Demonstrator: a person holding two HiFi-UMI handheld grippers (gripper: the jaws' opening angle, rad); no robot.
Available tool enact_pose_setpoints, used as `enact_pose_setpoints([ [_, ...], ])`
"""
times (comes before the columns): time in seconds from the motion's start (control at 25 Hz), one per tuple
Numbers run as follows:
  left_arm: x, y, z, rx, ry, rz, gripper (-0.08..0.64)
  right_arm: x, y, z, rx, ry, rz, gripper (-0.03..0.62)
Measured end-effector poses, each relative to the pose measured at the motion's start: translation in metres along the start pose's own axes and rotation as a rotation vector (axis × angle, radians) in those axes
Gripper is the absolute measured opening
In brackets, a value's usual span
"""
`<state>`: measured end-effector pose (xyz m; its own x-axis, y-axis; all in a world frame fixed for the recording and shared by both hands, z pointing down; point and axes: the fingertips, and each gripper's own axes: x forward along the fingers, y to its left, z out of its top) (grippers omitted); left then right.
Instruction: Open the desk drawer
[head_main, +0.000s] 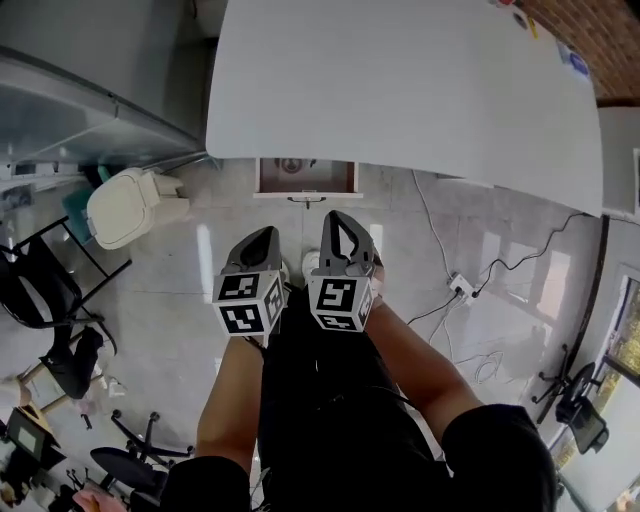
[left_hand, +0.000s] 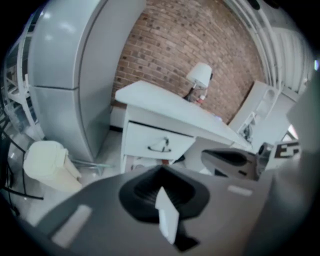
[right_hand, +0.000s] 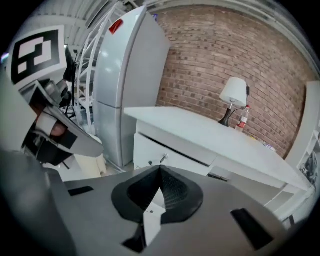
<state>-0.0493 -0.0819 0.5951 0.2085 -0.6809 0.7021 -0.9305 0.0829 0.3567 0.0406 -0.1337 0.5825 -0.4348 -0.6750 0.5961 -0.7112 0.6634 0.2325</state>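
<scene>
The white desk drawer (head_main: 305, 178) is mostly hidden under the white rectangular desktop (head_main: 400, 90) in the head view, and what lies in the brownish strip of its inside is too blurred to tell. It sits ahead of, and well apart from, the grey left gripper (head_main: 262, 245) and grey right gripper (head_main: 343, 235), held side by side (each with jaws pressed together on nothing). One drawer, one dark metal handle (left_hand: 160, 146), two grippers

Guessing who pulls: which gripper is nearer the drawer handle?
Right. The right gripper sits just short of the handle, slightly right; the left gripper is farther back, left.
</scene>
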Motion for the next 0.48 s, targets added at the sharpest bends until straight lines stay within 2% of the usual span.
enact_pose_setpoints([
  [0.2, -0.049, -0.041, 0.064, 0.027, -0.059, -0.011, -0.003, -0.052, -0.029, 0.073, 0.126, -0.085, -0.022, -0.002],
  [0.48, -0.109, -0.093, 0.147, 0.133, -0.182, 0.000, -0.003, -0.115, -0.067, 0.163, 0.293, -0.231, 0.042, -0.002],
])
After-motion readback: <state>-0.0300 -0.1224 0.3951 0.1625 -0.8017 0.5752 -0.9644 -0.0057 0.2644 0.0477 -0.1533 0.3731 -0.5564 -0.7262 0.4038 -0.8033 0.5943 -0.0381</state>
